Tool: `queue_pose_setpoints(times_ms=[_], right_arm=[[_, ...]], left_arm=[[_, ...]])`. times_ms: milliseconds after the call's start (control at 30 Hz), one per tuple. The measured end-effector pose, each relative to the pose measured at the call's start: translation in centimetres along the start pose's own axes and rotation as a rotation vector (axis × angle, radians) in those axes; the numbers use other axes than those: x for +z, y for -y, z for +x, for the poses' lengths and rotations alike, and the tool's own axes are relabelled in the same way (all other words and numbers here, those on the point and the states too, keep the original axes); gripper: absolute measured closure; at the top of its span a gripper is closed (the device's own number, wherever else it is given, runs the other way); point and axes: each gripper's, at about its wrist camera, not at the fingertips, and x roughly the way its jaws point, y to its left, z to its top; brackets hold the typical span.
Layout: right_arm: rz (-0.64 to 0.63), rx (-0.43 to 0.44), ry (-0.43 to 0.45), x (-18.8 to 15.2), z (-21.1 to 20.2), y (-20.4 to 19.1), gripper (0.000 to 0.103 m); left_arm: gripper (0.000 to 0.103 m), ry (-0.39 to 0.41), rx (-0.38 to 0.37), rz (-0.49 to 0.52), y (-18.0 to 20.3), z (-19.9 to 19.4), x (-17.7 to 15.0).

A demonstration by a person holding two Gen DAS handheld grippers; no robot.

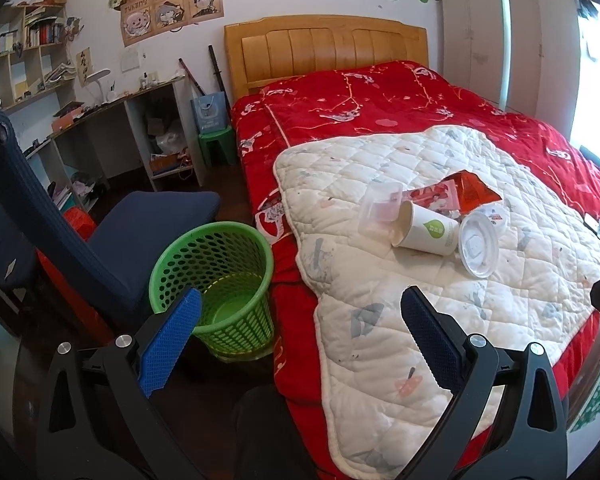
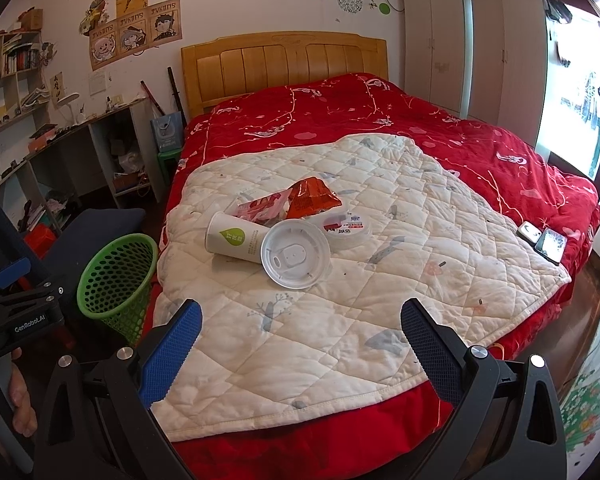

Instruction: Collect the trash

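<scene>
Several pieces of trash heaped mid-frame on the white quilted pad (image 2: 340,320): paper cup (image 2: 232,242) on its side, white plastic lid (image 2: 294,254) leaning against the cup's end, orange snack wrapper (image 2: 312,198) and red-and-white wrapper (image 2: 260,206) just behind, small round sealed tub (image 2: 348,228) touching the lid's right edge. Clear plastic container (image 1: 380,208) at the cup's open mouth, seen only from the left wrist view. Pad spread over red bedspread (image 2: 480,148), wooden headboard (image 2: 284,68) toward upper centre. Green mesh wastebasket (image 1: 216,284) upright on the floor at lower left, just beside the bed, apparently nothing inside. Blue chair (image 1: 140,232) left of the basket. Two phones (image 2: 544,240) at the right edge of the bedspread. Left gripper (image 1: 300,324) spread wide, holding nothing, poised above pad and basket. Right gripper (image 2: 300,328) likewise spread wide, holding nothing, short of the heap. Hand (image 2: 22,404) at lower left, wrapped round the left gripper's handle.
</scene>
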Motion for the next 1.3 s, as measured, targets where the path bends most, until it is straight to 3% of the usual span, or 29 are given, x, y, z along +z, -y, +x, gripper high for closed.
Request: queue_pose_setpoints(times_ms=[867, 1300], right_arm=[[-0.006, 0.002, -0.012, 0.0, 1.0, 0.1, 0.007], [-0.023, -0.001, -0.034, 1.7, 2.4, -0.2, 0.007]], left_arm=[[0.005, -0.015, -0.005, -0.016, 0.2, 1.0, 0.6], [0.005, -0.038, -0.036, -0.003, 0.4, 2.5, 1.6]])
